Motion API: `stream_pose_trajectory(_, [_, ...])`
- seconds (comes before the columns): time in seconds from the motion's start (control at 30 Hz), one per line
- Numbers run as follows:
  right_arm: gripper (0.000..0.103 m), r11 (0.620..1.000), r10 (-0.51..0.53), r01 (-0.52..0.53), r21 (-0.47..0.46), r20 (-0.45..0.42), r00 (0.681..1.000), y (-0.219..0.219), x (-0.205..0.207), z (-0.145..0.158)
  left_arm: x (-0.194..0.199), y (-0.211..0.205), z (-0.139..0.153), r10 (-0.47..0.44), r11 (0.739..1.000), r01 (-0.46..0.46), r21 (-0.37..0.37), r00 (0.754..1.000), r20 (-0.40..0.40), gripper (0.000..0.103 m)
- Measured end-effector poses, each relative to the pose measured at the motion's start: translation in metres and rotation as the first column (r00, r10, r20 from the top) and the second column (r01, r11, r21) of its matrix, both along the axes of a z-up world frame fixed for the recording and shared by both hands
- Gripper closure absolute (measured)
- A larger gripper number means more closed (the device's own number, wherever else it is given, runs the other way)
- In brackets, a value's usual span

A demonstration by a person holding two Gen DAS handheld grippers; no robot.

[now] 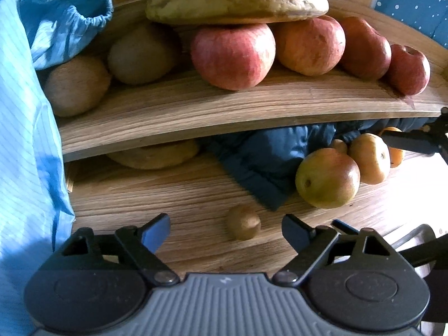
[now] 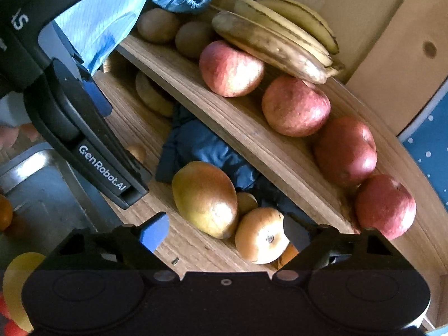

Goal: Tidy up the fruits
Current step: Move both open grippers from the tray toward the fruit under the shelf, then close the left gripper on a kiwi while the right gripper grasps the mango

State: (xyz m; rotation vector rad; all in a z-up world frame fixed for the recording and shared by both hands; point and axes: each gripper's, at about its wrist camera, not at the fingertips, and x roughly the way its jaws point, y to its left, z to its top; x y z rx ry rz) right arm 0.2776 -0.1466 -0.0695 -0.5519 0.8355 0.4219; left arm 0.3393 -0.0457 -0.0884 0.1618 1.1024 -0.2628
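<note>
A two-tier wooden fruit shelf (image 1: 196, 112) fills both wrist views. In the left view, a light blue sleeve (image 1: 64, 19) hangs at the far left beside two kiwis (image 1: 75, 84) on the upper tier; to their right, four red apples (image 1: 233, 56) sit in a row along the front edge, with bananas (image 1: 238, 2) lying across the top of them. On the lower tier (image 1: 182, 193), a single small kiwi (image 1: 243, 222) lies just ahead of the left tongs (image 1: 225, 231), whose jaws stand wide with nothing gripped between them. A crumpled dark blue cloth (image 1: 268, 154) sits behind it, and yellow-green pears (image 1: 327, 177) cluster further right.

In the right view, the body of the left tool crosses the left side, a metal tray (image 2: 33, 173) below it. The right tongs (image 2: 225, 235) hang wide open over the lower tier, close above a large yellow-green pear (image 2: 204, 198) and a smaller yellow one (image 2: 261, 236), pads clear of both.
</note>
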Motion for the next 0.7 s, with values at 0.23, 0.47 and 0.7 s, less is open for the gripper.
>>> stream_pose_trajectory(0.23, [0.019,1.0,0.028,-0.028,-0.01,-0.003,1.0,0.005,0.004,-0.004,0.002,-0.002,0.001,-0.008,1.0,0.008,-0.018,1.0,-0.002,0.024])
stream_pose_trajectory(0.47, [0.021,0.999,0.046,-0.046,-0.013,0.0,0.999,0.011,0.007,-0.005,0.004,-0.005,0.0,-0.013,0.999,0.013,-0.044,1.0,-0.009,0.038])
stream_pose_trajectory(0.7, [0.03,0.997,0.073,-0.073,-0.026,0.004,0.997,0.014,0.012,-0.007,0.001,-0.005,0.0,-0.013,0.998,0.012,-0.07,1.0,-0.014,0.052])
